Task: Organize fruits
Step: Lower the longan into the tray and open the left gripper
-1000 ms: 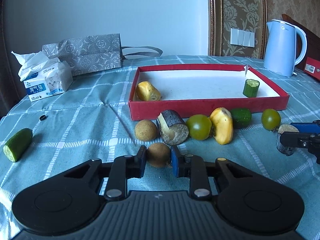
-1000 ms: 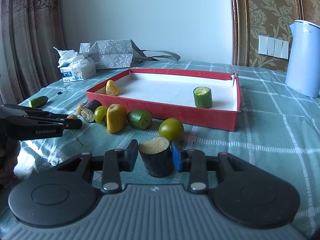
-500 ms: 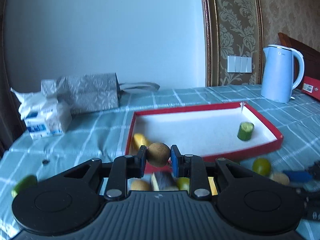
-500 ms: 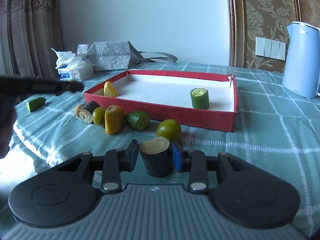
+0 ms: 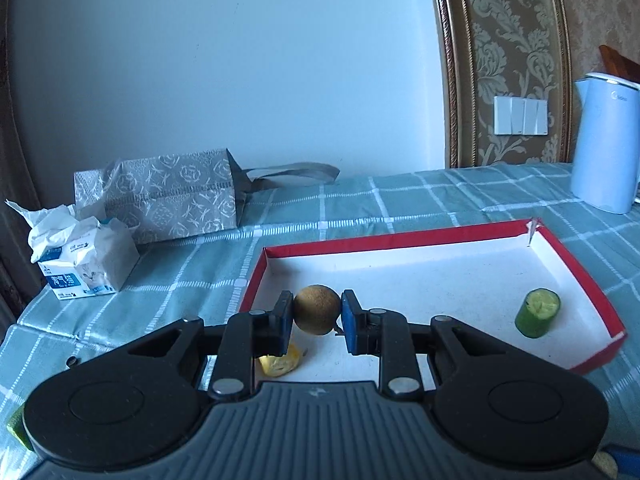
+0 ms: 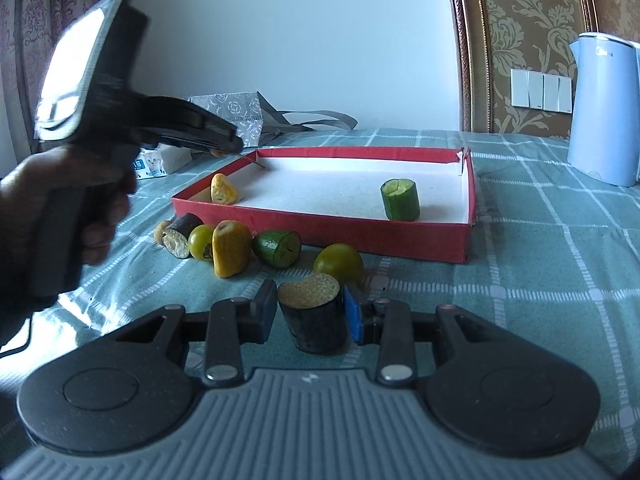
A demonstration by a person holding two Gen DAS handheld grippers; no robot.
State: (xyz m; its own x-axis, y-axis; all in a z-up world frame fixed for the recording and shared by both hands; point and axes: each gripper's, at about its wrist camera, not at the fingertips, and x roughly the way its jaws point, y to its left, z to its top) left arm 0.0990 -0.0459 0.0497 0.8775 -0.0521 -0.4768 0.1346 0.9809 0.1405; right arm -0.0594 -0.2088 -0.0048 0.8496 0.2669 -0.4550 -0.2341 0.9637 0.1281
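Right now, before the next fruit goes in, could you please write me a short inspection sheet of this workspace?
Surface: table under a teal checked cloth.
Job's things: red tray holds a yellow piece and an upright cucumber stub; a dark chunk, two green tomatoes, a yellow chunk and a green piece lie in front of it.
Clutter: tissue pack, grey gift bag.
Grippers: left gripper shut on a round brown fruit, above the tray; right gripper shut on a dark-skinned chunk, by the table.
Cables: nothing seen.
Surroundings: blue kettle, wall switches, curtain.
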